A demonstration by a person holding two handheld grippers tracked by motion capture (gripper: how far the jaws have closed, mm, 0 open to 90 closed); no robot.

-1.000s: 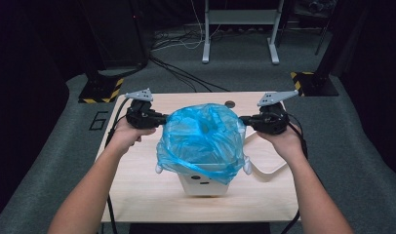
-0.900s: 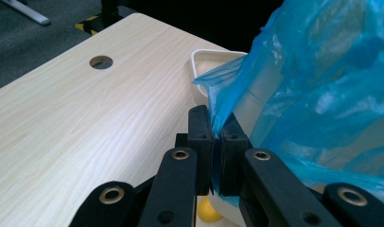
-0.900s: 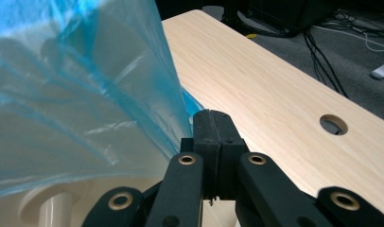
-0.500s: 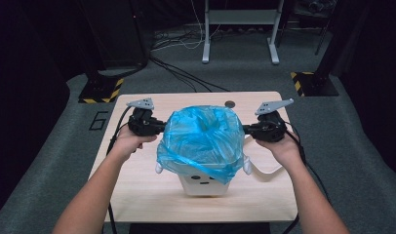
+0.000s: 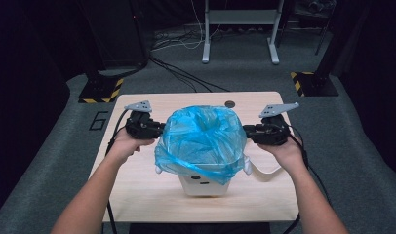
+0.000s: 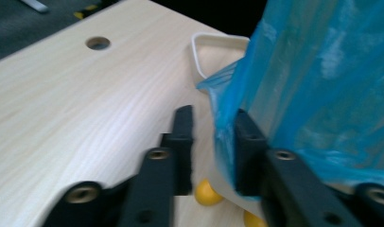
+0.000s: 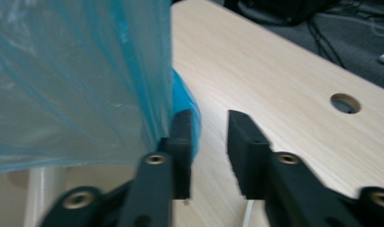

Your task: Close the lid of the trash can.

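Desk frame (image 5: pixel 239 29) w/ cables (image 5: pixel 179 41) sitting behind table; striped bases (image 5: pixel 101 90) flanking; "6" (image 5: pixel 99 120) showing on floor.

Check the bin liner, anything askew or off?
Yes. The blue bag sits unevenly over the white bin: its hem droops lower on the left than the right, still loose and crumpled. Both hand-held grippers, left and right, are open beside it. No tear visible.

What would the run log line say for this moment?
left gripper: open, beside blue bag | right gripper: open, beside bag | bag: over white bin | table: wood
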